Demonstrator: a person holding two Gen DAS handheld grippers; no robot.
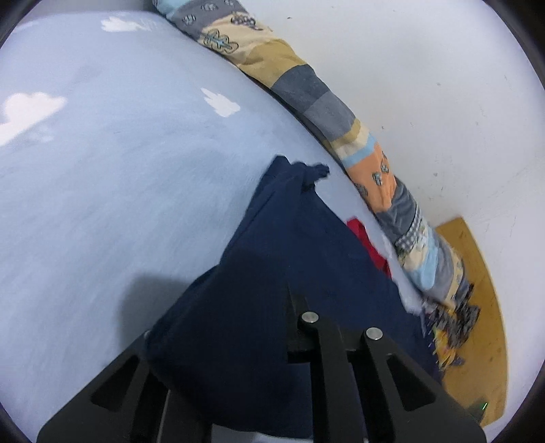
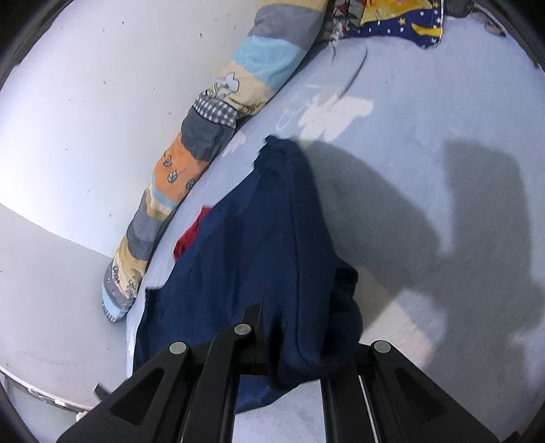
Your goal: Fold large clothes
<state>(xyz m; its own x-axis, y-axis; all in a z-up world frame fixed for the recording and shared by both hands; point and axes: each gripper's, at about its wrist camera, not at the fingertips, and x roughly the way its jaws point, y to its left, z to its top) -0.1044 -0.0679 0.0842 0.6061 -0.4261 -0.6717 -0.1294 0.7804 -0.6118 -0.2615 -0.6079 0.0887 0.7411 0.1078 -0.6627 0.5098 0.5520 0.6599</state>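
Note:
A dark navy garment (image 1: 272, 272) hangs from my left gripper (image 1: 289, 327), which is shut on its cloth; the cloth drapes over the left finger and stretches away toward the bed's far edge. The same navy garment (image 2: 259, 245) is pinched in my right gripper (image 2: 269, 334), shut on it, with a fold bunched over the right finger. A red patch (image 1: 368, 242) shows on the garment's far side, also in the right wrist view (image 2: 190, 235). The garment trails onto the light blue bed sheet (image 1: 119, 170).
A long patchwork bolster (image 1: 306, 88) lies along the bed edge by the white wall (image 1: 442, 102); it also shows in the right wrist view (image 2: 204, 136). A wooden board (image 1: 477, 306) stands by the wall. A patterned blanket (image 2: 402, 20) lies at the bed's far end.

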